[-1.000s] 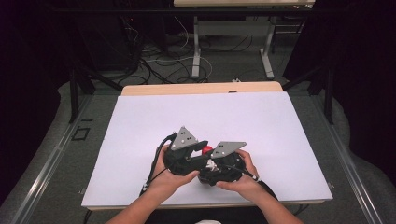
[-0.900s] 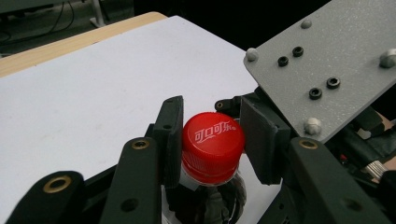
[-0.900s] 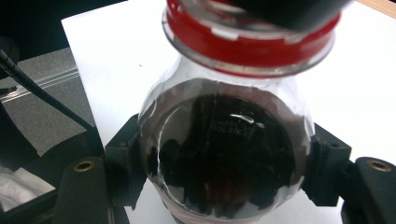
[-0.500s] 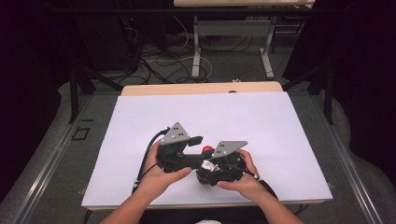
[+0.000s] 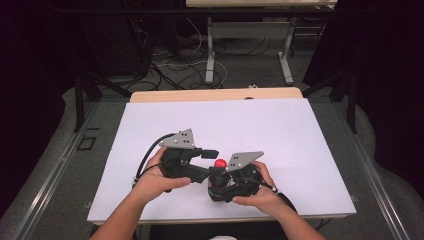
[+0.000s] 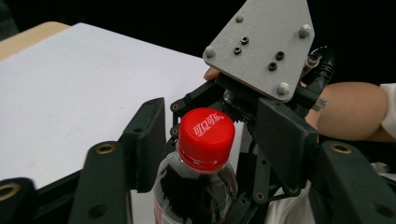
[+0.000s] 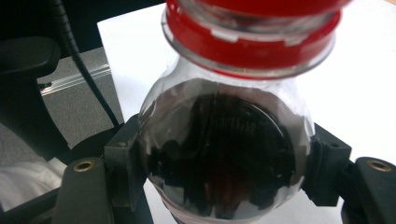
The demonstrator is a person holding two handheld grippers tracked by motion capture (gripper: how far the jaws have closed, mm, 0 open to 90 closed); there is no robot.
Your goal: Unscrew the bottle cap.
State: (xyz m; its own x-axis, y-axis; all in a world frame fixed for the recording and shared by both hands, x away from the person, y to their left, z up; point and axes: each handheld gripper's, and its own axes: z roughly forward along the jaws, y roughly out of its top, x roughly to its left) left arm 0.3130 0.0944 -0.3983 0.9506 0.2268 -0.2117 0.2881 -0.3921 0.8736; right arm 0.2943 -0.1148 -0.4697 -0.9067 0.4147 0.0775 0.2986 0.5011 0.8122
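A clear cola bottle [image 7: 219, 154] with a red cap [image 6: 205, 133] stands near the table's front edge, its cap [image 5: 220, 163] showing between the two hands. My right gripper [image 7: 224, 161] is shut on the bottle's shoulder, pads pressed on both sides; in the high view this right gripper [image 5: 220, 182] sits at the bottle. My left gripper [image 6: 212, 112] is open with the cap between its jaws, and a gap shows on the right side. Its jaws opened off the cap and have just been closing a little. From above, the left gripper [image 5: 212, 159] lies just left of the cap.
The white table top [image 5: 280, 130] stretches ahead of the hands, with a wooden edge [image 5: 215, 94] at the back. Beyond it are table legs and cables [image 5: 200, 55] on the floor. The person's forearms come in at the bottom.
My left gripper has slid to the left, away from the right gripper, and its jaws have let go of the cap. The right gripper and the bottle have stayed in place.
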